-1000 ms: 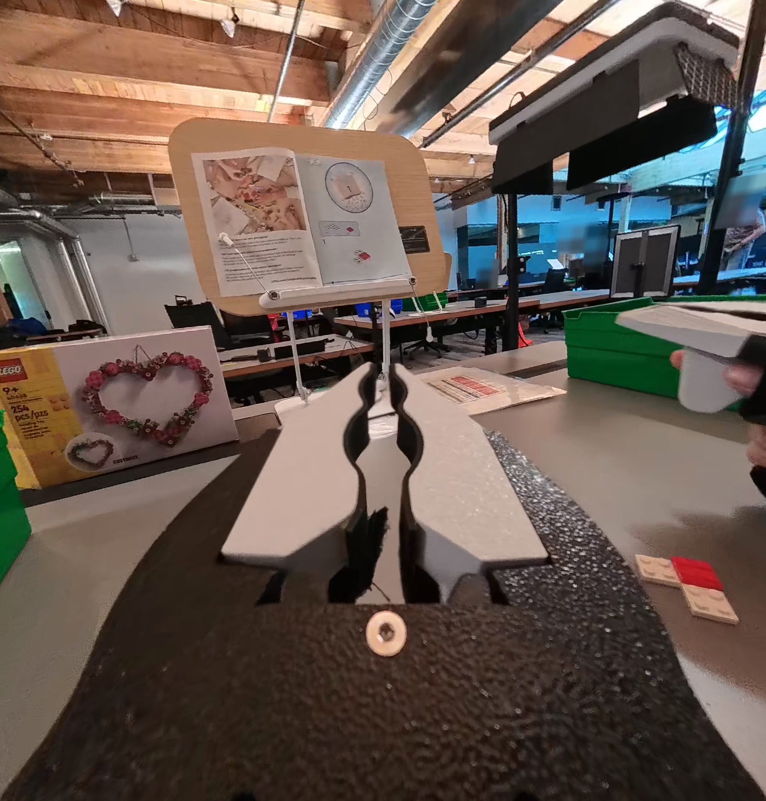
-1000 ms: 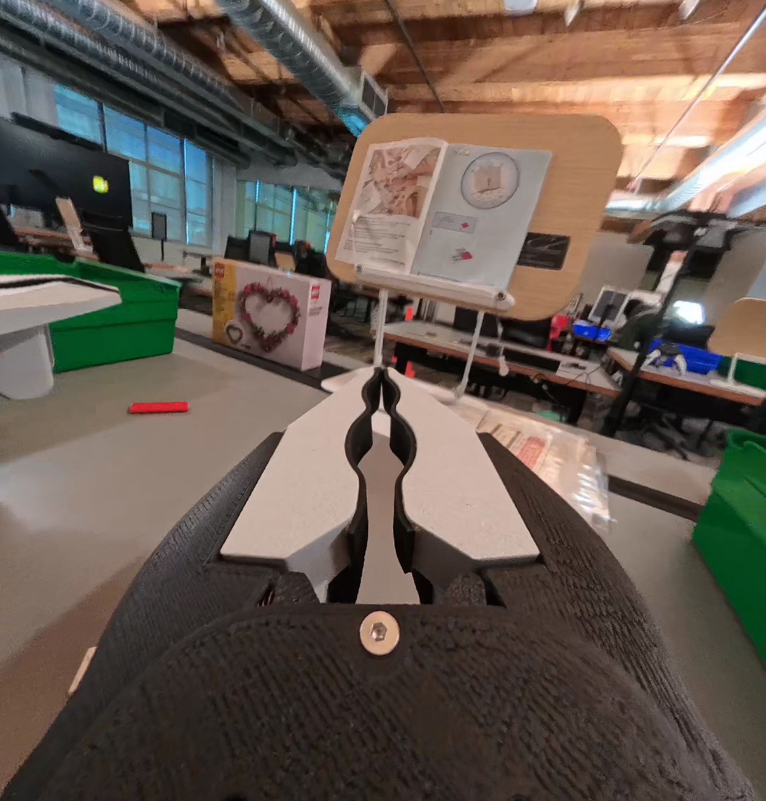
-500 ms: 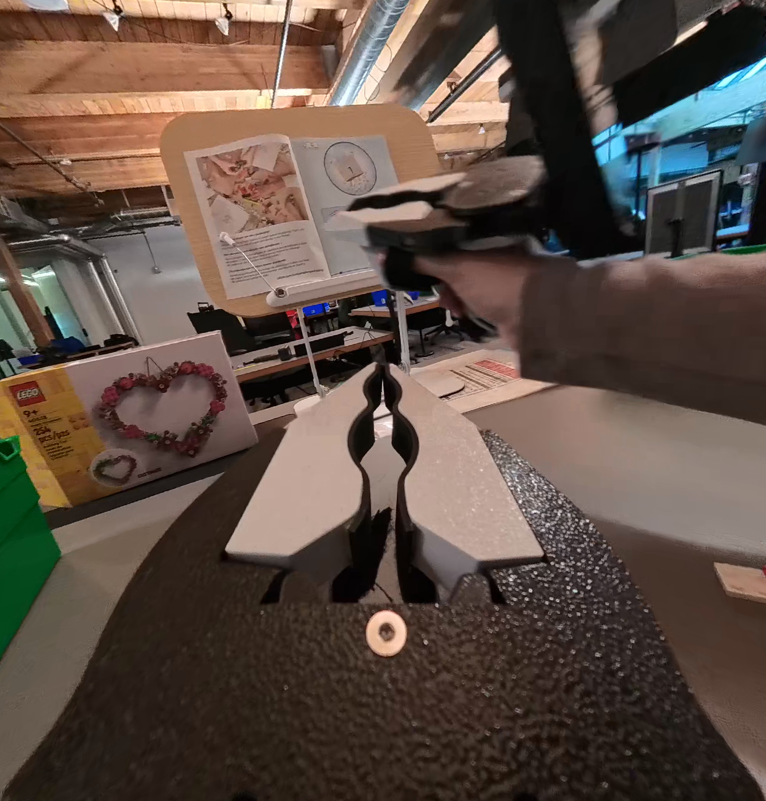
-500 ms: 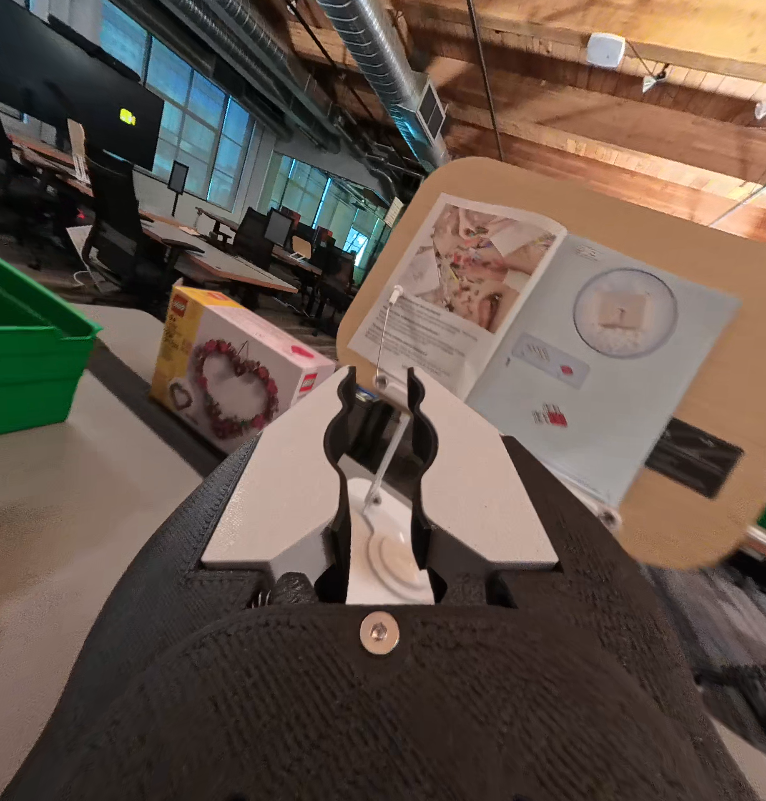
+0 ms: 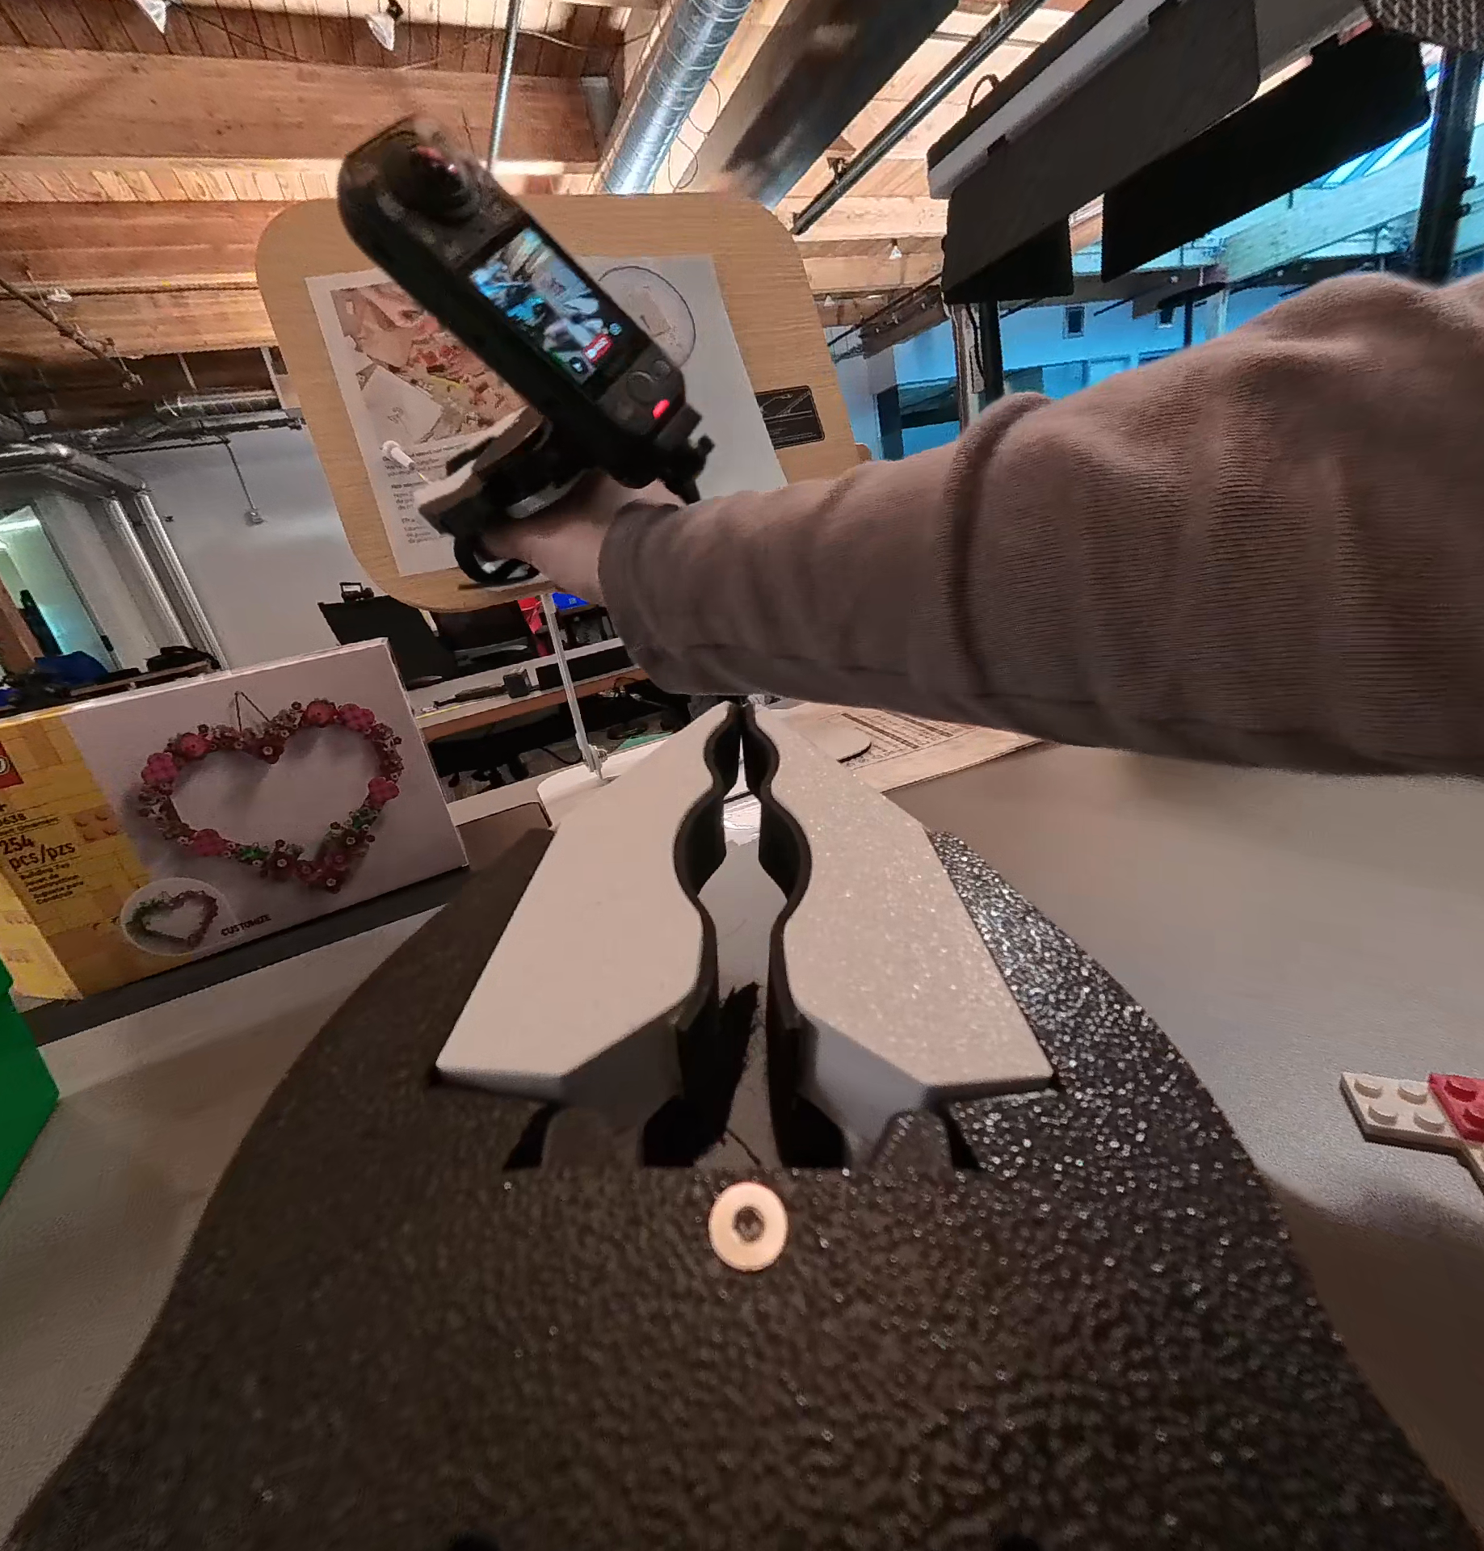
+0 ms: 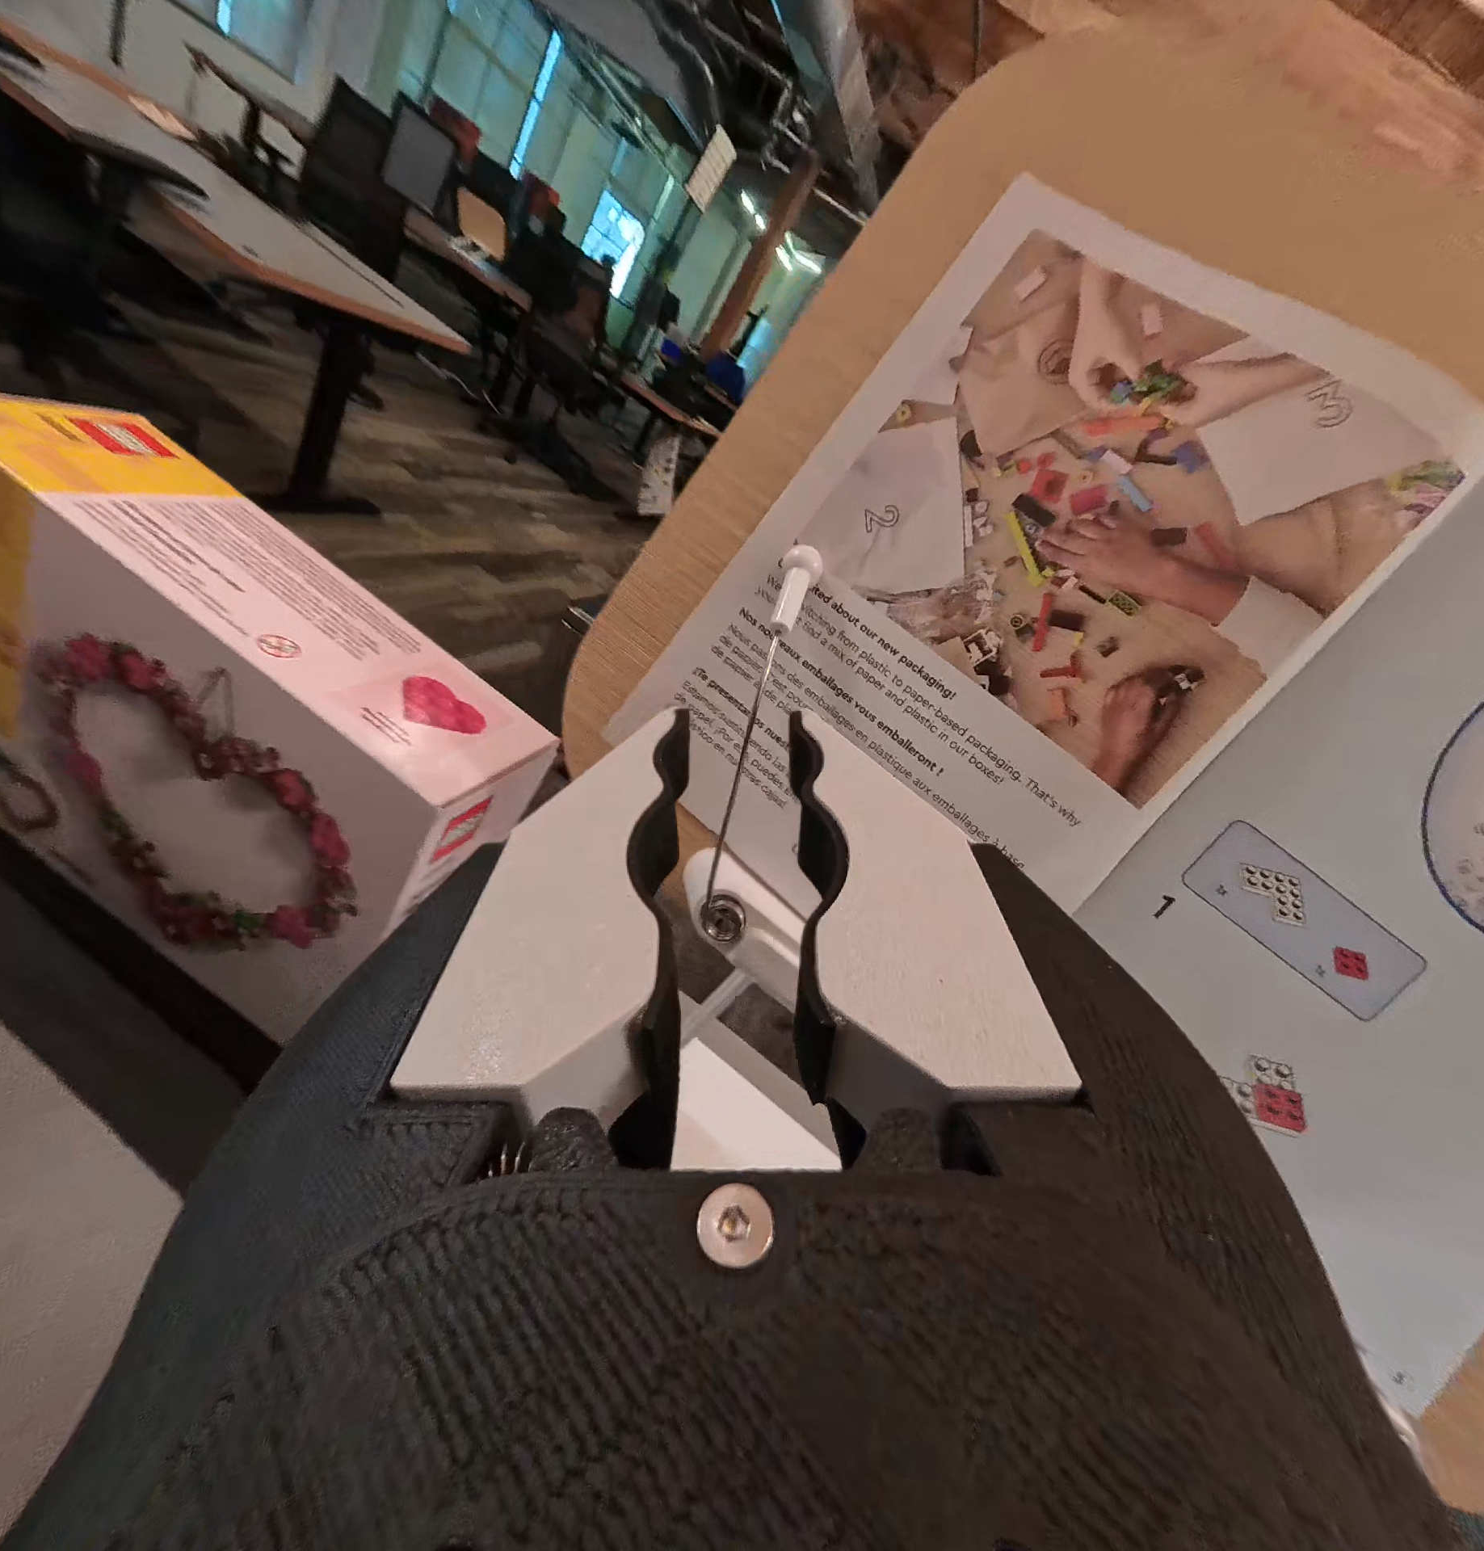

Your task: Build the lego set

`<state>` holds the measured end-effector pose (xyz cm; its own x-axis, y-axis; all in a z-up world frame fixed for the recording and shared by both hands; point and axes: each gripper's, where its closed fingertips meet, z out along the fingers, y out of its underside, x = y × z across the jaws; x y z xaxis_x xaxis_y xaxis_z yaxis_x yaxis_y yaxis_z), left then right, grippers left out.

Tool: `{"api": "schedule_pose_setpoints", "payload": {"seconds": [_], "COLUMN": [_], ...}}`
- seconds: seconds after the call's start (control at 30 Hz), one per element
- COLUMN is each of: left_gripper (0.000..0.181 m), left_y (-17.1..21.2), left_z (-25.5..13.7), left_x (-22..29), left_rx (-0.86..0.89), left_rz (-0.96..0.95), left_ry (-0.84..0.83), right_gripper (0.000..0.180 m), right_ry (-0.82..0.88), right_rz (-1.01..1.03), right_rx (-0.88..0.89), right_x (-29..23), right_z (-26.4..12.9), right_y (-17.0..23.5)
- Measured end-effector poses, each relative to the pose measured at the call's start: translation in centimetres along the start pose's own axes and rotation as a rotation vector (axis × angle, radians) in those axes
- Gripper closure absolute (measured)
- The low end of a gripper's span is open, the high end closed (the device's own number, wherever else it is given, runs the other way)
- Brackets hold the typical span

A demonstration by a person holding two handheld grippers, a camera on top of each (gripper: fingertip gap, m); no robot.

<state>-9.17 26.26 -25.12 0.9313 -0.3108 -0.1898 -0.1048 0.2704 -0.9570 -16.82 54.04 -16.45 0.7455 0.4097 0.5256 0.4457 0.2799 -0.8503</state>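
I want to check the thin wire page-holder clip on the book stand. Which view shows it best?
The right wrist view: the thin wire page-holder clip stands sharp between the open right hand-held gripper fingers. The left wrist view shows only its white tip.

Each black textured gripper (image 5: 742,738) (image 6: 736,730) has pale grey wavy-edged fingers and a silver screw; the sleeve (image 5: 1057,545) is taupe knit.

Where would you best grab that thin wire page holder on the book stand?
Probably by the wire page holder's white capped tip, coming straight at the page. The wire is thin and lies nearly flat on the booklet, while the tip is thicker. The right tool is open, with the wire between its fingers.
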Motion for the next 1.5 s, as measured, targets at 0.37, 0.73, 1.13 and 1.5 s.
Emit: {"api": "schedule_pose_setpoints", "payload": {"seconds": [0.37, 0.73, 1.13, 1.5], "left_gripper": [0.181, 0.181, 0.181, 0.181], "left_y": [-0.1, -0.1, -0.1, -0.1], "left_z": [0.0, -0.1, -0.1, 0.0], "left_x": [0.1, -0.1, -0.1, 0.0], "left_rx": [0.002, 0.006, 0.004, 0.004], "left_rz": [-0.009, -0.022, -0.022, -0.021], "left_ry": [0.005, -0.003, -0.001, 0.003], "right_gripper": [0.178, 0.179, 0.18, 0.171], "right_ry": [0.085, 0.024, -0.095, -0.113], "right_rz": [-0.168, -0.603, -1.136, -1.445], "right_rx": [-0.062, -0.053, -0.003, 0.074], "right_x": [0.2, -1.7, -4.0, -4.8], "right_z": [1.2, 1.4, 1.1, 0.5], "right_y": [0.9, 1.2, 2.9, 2.7]}}
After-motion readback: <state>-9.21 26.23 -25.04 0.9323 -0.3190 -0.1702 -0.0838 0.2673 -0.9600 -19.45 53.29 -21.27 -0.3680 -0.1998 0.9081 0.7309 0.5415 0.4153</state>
